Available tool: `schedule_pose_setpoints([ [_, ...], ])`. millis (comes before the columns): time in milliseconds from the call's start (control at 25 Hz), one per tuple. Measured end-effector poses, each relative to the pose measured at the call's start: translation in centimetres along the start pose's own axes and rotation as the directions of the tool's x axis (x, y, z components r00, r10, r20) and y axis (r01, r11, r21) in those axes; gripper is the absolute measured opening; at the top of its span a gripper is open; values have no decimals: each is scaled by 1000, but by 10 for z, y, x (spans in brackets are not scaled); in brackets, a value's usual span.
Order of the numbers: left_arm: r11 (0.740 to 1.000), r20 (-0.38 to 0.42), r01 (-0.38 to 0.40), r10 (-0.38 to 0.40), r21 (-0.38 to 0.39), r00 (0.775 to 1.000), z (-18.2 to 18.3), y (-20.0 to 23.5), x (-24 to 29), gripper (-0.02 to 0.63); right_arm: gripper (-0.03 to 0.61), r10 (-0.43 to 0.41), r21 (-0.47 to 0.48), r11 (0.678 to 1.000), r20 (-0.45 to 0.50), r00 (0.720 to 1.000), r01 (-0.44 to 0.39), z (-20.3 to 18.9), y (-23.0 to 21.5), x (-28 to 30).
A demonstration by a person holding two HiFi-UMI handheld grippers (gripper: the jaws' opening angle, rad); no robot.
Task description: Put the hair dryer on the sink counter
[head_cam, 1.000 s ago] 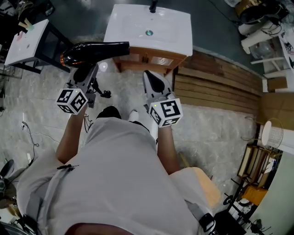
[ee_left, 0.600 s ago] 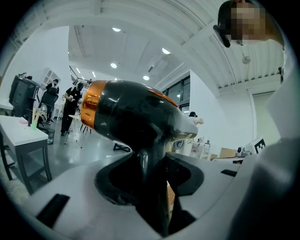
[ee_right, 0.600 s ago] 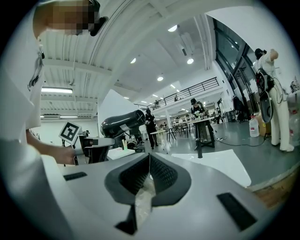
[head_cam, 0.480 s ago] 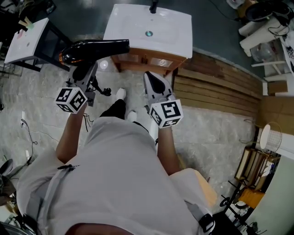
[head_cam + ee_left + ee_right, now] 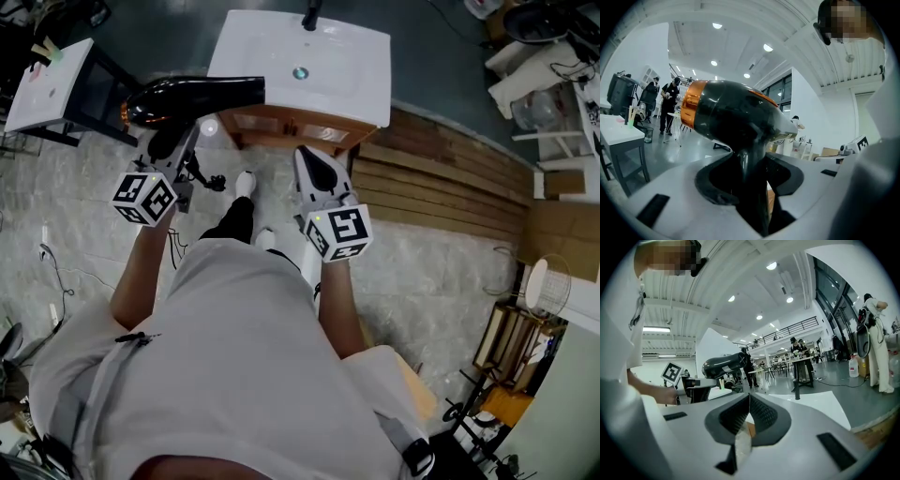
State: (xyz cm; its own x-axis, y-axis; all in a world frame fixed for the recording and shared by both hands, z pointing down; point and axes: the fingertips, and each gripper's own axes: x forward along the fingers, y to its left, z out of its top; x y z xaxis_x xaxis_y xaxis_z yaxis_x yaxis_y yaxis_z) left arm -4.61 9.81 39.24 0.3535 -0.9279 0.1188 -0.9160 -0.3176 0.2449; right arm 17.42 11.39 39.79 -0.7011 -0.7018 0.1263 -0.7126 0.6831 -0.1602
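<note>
Head view has the hair dryer [image 5: 197, 98] up in the air by the left edge of the white sink bench [image 5: 356, 80], not on it yet. Only the left gripper view shows the left gripper [image 5: 750, 180] jaws clamped on its black handle, plus the orange ring at its back. The right gripper [image 5: 749, 413] jaws are pressed together, empty. Pale stone floor [image 5: 441, 272], wooden planks [image 5: 441, 178] beside the bench, big bright hall.

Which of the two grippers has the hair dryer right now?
The left gripper: its jaws clamp the hair dryer by its handle; the right gripper is shut, empty.
</note>
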Motion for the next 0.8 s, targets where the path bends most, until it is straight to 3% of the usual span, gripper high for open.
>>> schedule_pose_setpoints([
  [800,999,-57,33,-34,-15,998,2,59,89,170,8,-46,26,999,-19,999,47,6,-48,84],
])
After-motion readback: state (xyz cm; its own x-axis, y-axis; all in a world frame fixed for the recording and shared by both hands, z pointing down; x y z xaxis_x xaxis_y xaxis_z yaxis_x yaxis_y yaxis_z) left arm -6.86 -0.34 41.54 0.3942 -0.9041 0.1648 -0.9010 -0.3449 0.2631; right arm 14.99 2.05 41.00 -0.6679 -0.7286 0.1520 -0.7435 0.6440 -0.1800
